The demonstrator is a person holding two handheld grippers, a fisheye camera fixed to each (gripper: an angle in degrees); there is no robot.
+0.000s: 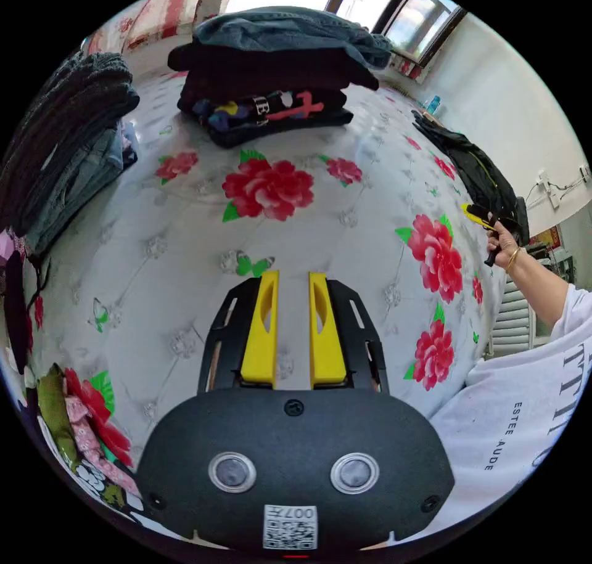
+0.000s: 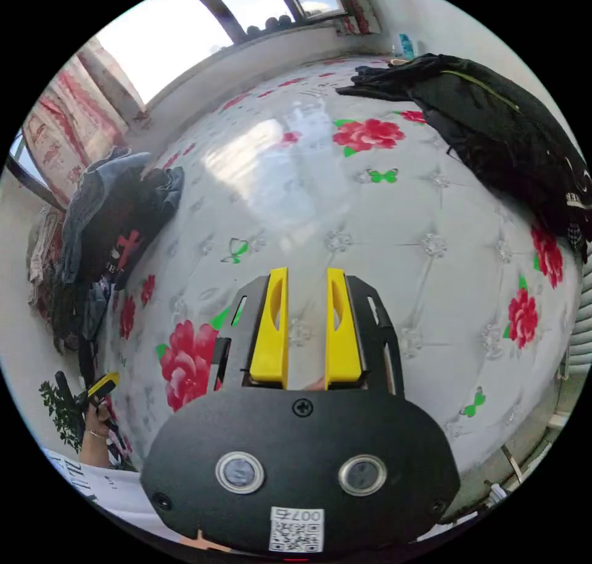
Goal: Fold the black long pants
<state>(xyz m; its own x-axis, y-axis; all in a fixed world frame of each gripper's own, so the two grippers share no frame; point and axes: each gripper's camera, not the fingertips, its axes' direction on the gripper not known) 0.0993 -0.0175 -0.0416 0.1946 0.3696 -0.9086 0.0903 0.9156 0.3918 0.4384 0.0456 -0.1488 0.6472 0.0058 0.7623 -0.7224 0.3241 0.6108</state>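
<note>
The black long pants (image 1: 478, 166) lie crumpled at the far right edge of the bed, seen closer in the right gripper view as a dark heap (image 2: 499, 120) ahead and to the right. My left gripper (image 1: 293, 275) hovers open over the floral bed cover, nothing between its yellow jaws. My right gripper (image 2: 306, 271) is also open and empty above the cover, well short of the pants. A hand holds the right gripper (image 1: 480, 214) close beside the pants in the left gripper view. The left gripper (image 2: 103, 383) appears at the lower left of the right gripper view, also in a hand.
A white quilted bed cover (image 1: 345, 219) with red flowers spans the bed. A stack of folded dark clothes (image 1: 271, 77) sits at the back, also visible as a pile (image 2: 117, 212). More garments (image 1: 68, 138) are heaped at the left. A person's white shirt (image 1: 524, 404) is at the right.
</note>
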